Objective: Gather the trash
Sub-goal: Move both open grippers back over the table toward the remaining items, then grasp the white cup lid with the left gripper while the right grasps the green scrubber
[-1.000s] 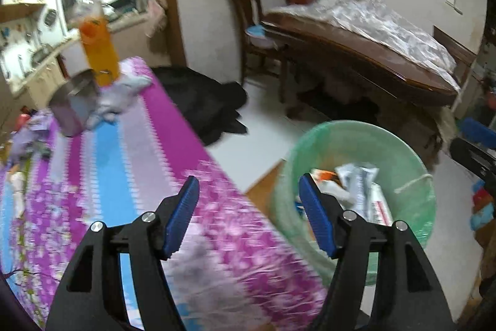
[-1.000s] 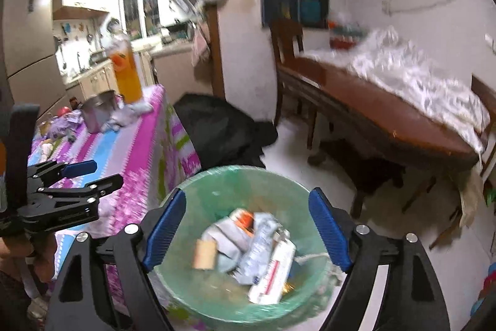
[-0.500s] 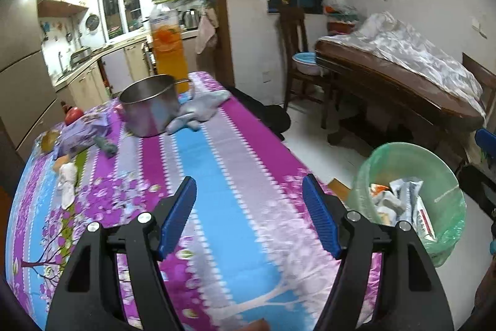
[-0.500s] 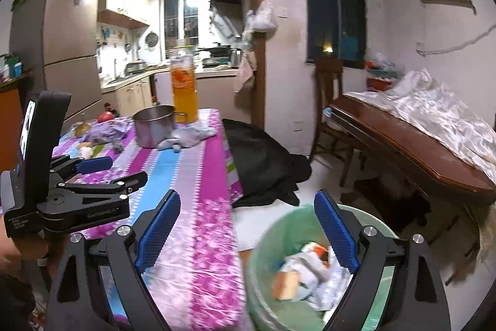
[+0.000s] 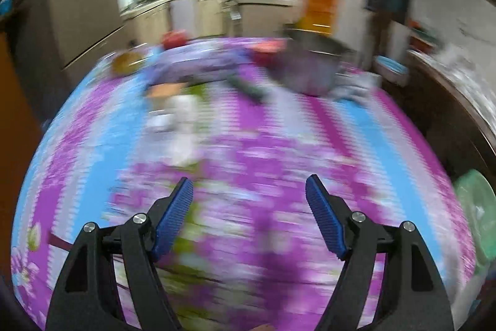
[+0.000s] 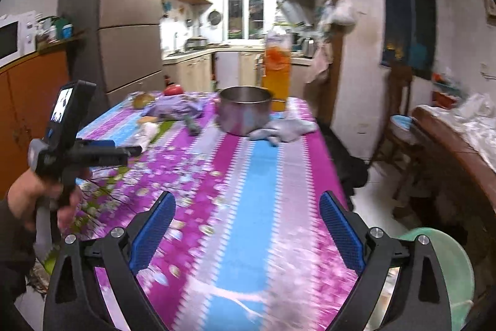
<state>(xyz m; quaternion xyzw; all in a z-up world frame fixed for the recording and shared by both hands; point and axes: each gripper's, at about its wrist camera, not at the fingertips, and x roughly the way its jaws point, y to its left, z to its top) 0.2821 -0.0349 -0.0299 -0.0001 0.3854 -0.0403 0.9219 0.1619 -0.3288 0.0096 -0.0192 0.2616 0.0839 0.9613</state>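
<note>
- Kitchen-dining room: long table [image 6: 254, 176] under a purple, pink and blue floral cloth; fridge far left, kitchen counter and window behind.
- Green-lined trash bin [image 6: 446, 262]: on the floor just beside the table's near right corner, likely set there so scraps can be dropped in at the edge.
- Far-end items: steel pot [image 6: 243, 110], orange drink bottle [image 6: 276, 67] behind it, grey cloth [image 6: 283, 127] touching the pot's right side.
- Probable trash: white crumpled piece [image 6: 145, 129] and purple wrapper [image 6: 176, 109], far left on the cloth; the left view is too blurred to confirm.
- Left gripper [image 5: 248, 216]: tongs spread wide, nothing between them, held level above the cloth and aimed toward the far-left clutter; the person's hand [image 6: 40, 200] grips the handle.
- Right gripper [image 6: 246, 233]: tongs spread, empty, hovering over the near edge, bin just beside its right finger.
</note>
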